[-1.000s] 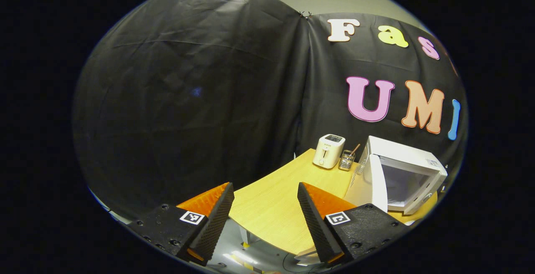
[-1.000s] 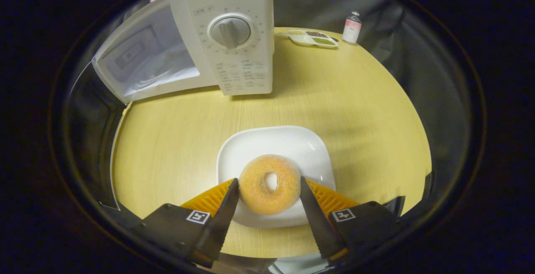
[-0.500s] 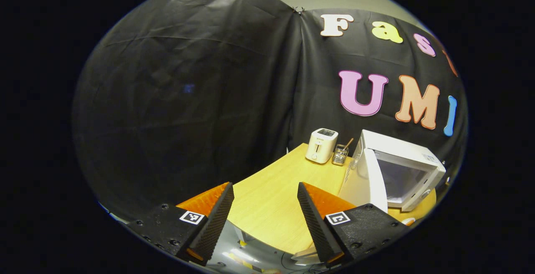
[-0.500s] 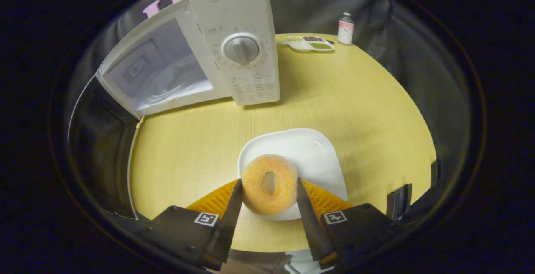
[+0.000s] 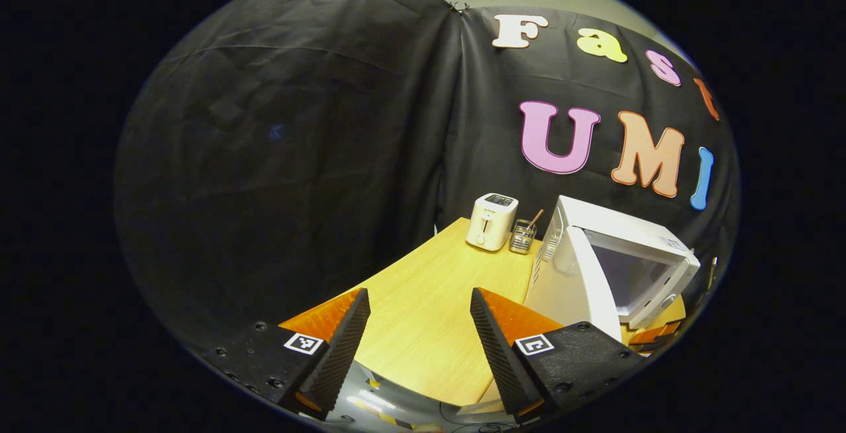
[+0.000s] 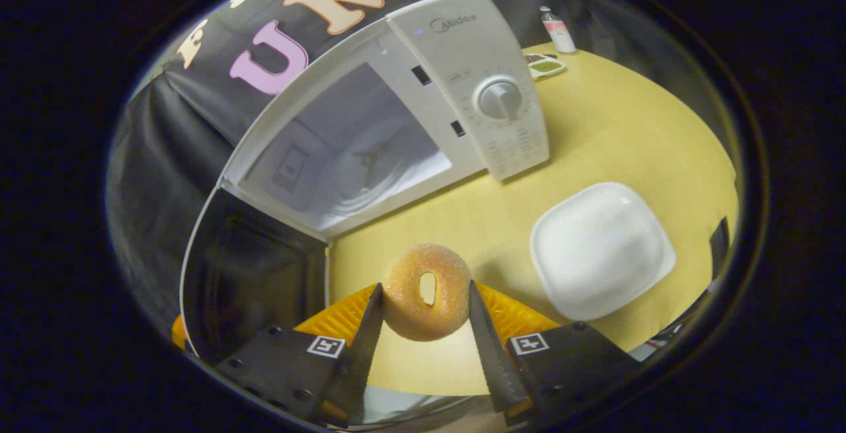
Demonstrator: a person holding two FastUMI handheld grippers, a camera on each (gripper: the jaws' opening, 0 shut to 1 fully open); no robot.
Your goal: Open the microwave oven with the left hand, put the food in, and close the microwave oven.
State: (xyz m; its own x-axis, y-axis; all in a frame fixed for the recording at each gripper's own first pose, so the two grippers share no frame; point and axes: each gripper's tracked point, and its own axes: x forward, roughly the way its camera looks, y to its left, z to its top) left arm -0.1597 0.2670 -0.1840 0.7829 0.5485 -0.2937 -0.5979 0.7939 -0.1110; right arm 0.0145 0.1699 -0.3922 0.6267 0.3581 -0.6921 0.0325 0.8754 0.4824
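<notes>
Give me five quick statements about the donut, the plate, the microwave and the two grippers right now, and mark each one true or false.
1. The donut is held between the right gripper's fingers. True.
2. The donut lies on the white plate. False: the plate is bare, and the donut is off to its left over the table.
3. The microwave's door is shut. False: it hangs open and the cavity shows.
4. The left gripper is open and holds nothing. True.
5. The toaster stands on top of the microwave. False: it stands on the table beside it, next to a small utensil holder.
</notes>
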